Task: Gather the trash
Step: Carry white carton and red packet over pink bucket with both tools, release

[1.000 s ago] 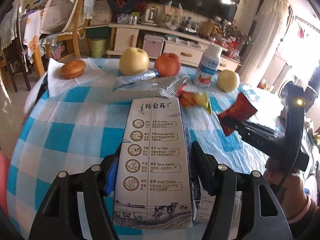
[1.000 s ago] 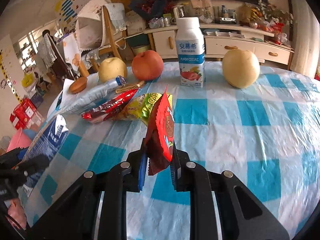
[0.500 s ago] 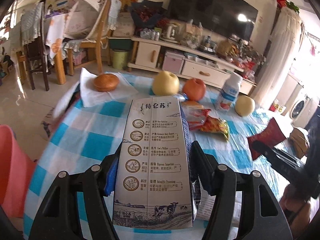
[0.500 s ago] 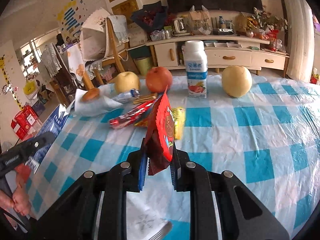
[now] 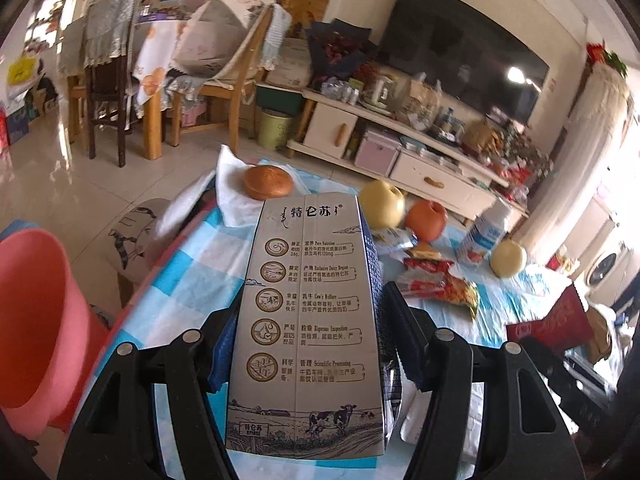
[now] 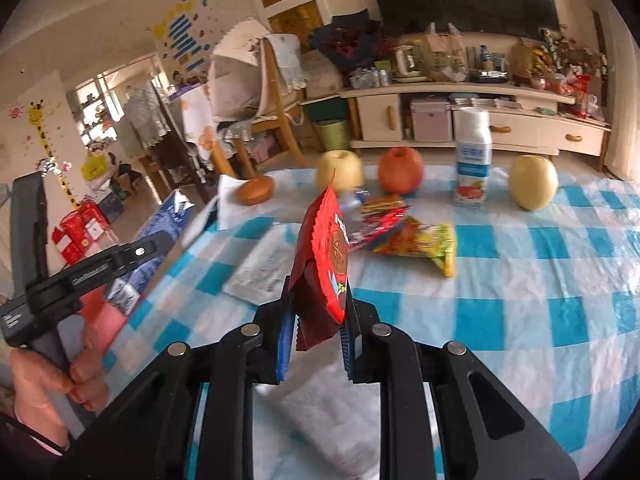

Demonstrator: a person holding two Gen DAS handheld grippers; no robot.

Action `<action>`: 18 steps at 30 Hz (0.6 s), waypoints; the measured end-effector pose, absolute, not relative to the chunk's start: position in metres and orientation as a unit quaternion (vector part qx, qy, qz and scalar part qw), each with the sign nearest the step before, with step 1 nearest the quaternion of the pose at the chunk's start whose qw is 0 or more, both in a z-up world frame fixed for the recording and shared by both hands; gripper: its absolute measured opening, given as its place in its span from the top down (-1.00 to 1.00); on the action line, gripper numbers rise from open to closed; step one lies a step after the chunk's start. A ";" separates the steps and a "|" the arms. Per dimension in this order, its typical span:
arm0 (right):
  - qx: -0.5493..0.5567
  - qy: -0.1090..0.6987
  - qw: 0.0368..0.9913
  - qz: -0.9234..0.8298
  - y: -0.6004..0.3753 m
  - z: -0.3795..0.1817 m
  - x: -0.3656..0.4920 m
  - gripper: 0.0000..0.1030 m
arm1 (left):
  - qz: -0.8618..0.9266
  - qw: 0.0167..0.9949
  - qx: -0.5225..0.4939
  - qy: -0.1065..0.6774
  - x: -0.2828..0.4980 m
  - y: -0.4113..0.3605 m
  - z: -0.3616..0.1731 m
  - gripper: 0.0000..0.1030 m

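My left gripper [image 5: 308, 344] is shut on a tall milk carton [image 5: 308, 320] and holds it above the left edge of the checked table [image 5: 192, 272]. A pink bin [image 5: 36, 320] stands low at the left, beside the table. My right gripper [image 6: 316, 336] is shut on a red snack wrapper [image 6: 324, 264], held upright over the table. The left gripper with the carton [image 6: 160, 224] also shows at the left in the right wrist view. More wrappers [image 6: 412, 236] lie mid-table.
Two pears [image 6: 534, 182], an apple [image 6: 400, 170], a yogurt bottle [image 6: 472, 160] and a bun on a napkin [image 6: 254, 190] stand at the table's far side. A flat plastic bag [image 6: 264, 268] lies near. Chairs [image 5: 224, 80] and a TV cabinet [image 5: 400, 148] stand behind.
Both grippers have pulled back and to the left with their loads. The pink bin has come into the left wrist view and grown larger.
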State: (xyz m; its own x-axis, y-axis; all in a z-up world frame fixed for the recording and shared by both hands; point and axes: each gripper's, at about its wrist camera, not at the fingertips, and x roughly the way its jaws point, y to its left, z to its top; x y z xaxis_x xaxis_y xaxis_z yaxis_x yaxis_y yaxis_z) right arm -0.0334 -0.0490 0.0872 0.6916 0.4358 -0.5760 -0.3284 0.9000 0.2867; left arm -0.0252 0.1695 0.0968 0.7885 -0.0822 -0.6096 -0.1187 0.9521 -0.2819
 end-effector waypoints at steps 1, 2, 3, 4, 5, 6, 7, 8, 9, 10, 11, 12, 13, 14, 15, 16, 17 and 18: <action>0.079 0.333 0.914 0.217 -0.040 0.088 -0.034 0.58 | 0.020 0.933 -0.161 0.321 -0.027 0.176 0.099 -0.26; 0.078 0.334 0.912 0.226 -0.031 0.089 -0.035 0.58 | 0.030 0.933 -0.166 0.318 -0.028 0.184 0.100 -0.27; 0.078 0.334 0.910 0.233 -0.023 0.090 -0.036 0.58 | 0.040 0.933 -0.170 0.316 -0.030 0.189 0.101 -0.27; 0.077 0.335 0.908 0.242 -0.013 0.091 -0.037 0.58 | 0.056 0.932 -0.175 0.312 -0.032 0.199 0.103 -0.27; 0.074 0.335 0.904 0.256 0.001 0.094 -0.038 0.58 | 0.067 0.932 -0.179 0.309 -0.033 0.206 0.104 -0.27; 0.072 0.335 0.901 0.266 0.011 0.095 -0.038 0.58 | 0.087 0.931 -0.185 0.303 -0.036 0.220 0.106 -0.27; 0.070 0.336 0.898 0.276 0.022 0.097 -0.039 0.58 | 0.103 0.929 -0.190 0.299 -0.039 0.230 0.109 -0.27; 0.067 0.336 0.894 0.290 0.035 0.098 -0.039 0.58 | 0.123 0.928 -0.193 0.295 -0.042 0.241 0.110 -0.26; 0.061 0.337 0.888 0.307 0.051 0.100 -0.039 0.58 | 0.153 0.924 -0.200 0.289 -0.047 0.258 0.111 -0.27; 0.055 0.338 0.882 0.323 0.069 0.103 -0.040 0.58 | 0.168 0.921 -0.205 0.287 -0.049 0.267 0.111 -0.27; 0.051 0.338 0.878 0.334 0.081 0.105 -0.041 0.58 | 0.194 0.913 -0.218 0.285 -0.054 0.285 0.111 -0.27; 0.041 0.338 0.870 0.355 0.103 0.107 -0.043 0.58 | 0.209 0.908 -0.227 0.284 -0.057 0.296 0.110 -0.27; 0.034 0.338 0.865 0.369 0.117 0.110 -0.045 0.58 | 0.230 0.900 -0.238 0.285 -0.061 0.310 0.108 -0.27; 0.026 0.337 0.858 0.387 0.135 0.112 -0.047 0.58 | 0.251 0.892 -0.245 0.286 -0.065 0.322 0.107 -0.27; 0.021 0.336 0.853 0.399 0.148 0.114 -0.048 0.58 | 0.276 0.882 -0.252 0.287 -0.070 0.337 0.104 -0.27; 0.013 0.336 0.847 0.412 0.164 0.115 -0.050 0.58 | 0.295 0.874 -0.259 0.286 -0.074 0.349 0.103 -0.27; 0.007 0.335 0.844 0.419 0.175 0.115 -0.051 0.58 | 0.308 0.867 -0.268 0.286 -0.078 0.359 0.102 -0.27; 0.000 0.336 0.837 0.432 0.191 0.115 -0.051 0.58 | 0.322 0.858 -0.278 0.287 -0.083 0.371 0.100 -0.27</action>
State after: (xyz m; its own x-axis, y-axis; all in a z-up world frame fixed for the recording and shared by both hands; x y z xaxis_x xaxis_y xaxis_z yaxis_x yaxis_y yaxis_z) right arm -0.0513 0.1914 0.1154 0.4010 0.7234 -0.5621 -0.7230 0.6267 0.2908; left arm -0.0826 0.3707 0.0997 0.6278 0.3939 -0.6714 -0.7124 0.6383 -0.2916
